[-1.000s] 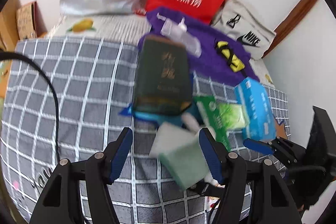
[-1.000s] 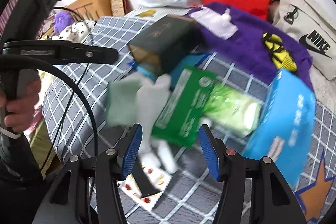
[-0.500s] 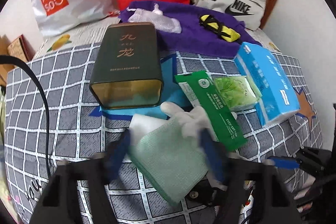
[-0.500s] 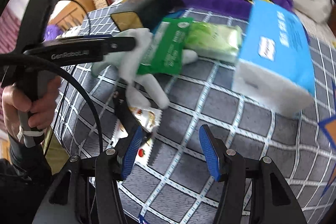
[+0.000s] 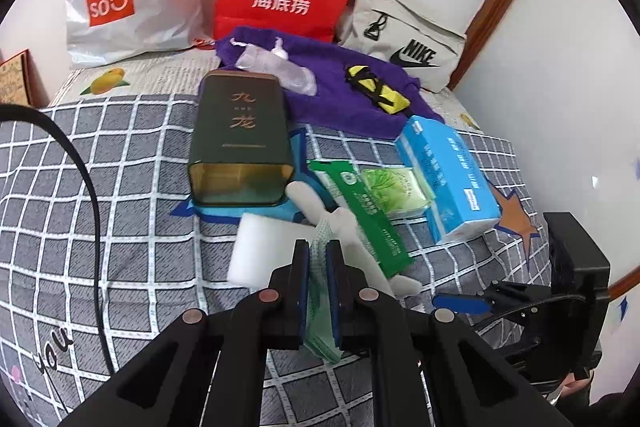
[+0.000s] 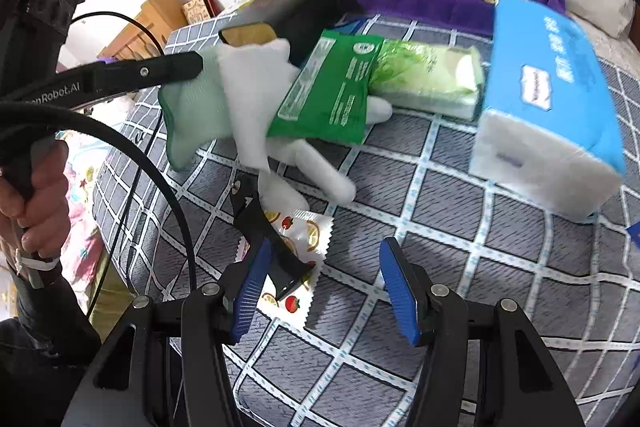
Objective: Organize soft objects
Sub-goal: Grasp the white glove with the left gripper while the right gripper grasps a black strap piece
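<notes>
On the checked bed, beside the dark tin: I am pinching the green cloth in my left tool. Right tool is hovering half-wide, empty. Next, I am judging: lifting the cloth clear of the white glove.

Both wrist views look steeply down, close over the grey checked bedspread; both show the blue rectangular tissue pack.
</notes>
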`<state>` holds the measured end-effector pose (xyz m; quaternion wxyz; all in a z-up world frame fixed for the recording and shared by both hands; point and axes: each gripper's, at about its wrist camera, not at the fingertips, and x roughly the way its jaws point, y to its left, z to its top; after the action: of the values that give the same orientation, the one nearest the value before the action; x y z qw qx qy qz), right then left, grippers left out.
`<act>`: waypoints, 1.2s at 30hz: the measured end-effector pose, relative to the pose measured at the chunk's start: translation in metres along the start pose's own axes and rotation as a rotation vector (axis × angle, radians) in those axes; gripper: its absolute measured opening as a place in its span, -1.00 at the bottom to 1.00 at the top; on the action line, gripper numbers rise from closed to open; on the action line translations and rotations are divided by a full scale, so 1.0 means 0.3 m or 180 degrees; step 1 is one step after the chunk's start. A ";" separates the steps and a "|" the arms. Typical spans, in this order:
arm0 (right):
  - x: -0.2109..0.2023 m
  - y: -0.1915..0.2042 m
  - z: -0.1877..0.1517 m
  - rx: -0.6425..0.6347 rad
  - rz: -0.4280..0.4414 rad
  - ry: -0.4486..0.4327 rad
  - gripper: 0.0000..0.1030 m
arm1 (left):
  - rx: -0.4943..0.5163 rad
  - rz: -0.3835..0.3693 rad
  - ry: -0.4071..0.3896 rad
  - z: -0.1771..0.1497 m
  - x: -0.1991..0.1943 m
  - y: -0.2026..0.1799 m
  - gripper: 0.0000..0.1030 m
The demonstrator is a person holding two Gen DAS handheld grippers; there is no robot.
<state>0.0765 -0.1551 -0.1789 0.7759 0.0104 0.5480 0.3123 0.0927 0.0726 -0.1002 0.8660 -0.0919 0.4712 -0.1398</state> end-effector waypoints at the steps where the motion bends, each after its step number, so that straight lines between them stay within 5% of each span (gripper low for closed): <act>1: 0.001 0.007 -0.003 -0.0012 -0.0029 -0.0003 0.10 | -0.0012 0.0002 0.0020 -0.002 0.002 0.005 -0.82; 12: 0.006 0.143 -0.001 -0.0535 -0.0132 -0.0151 0.10 | -0.0328 0.0010 -0.0175 -0.016 -0.091 0.126 -0.82; 18: 0.081 0.216 -0.019 -0.0989 -0.0446 -0.0145 0.08 | -0.0370 -0.0004 -0.0085 -0.031 -0.048 0.143 -0.82; 23: 0.080 0.220 0.002 -0.1025 -0.0329 -0.0224 -0.57 | -0.0387 -0.0009 -0.0043 -0.038 -0.031 0.147 -0.82; 28: 0.047 0.157 0.011 -0.0780 -0.0278 -0.0148 -0.57 | -0.0366 -0.0033 -0.0066 -0.046 -0.043 0.148 -0.82; 36: 0.098 0.212 0.012 -0.0963 -0.0453 -0.0167 -0.38 | -0.0367 -0.0076 -0.0021 -0.050 -0.017 0.142 -0.82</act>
<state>0.0556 -0.0881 -0.1795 0.8028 -0.1373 0.4736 0.3352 0.0840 0.1141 -0.1168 0.8591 -0.1476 0.4745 -0.1225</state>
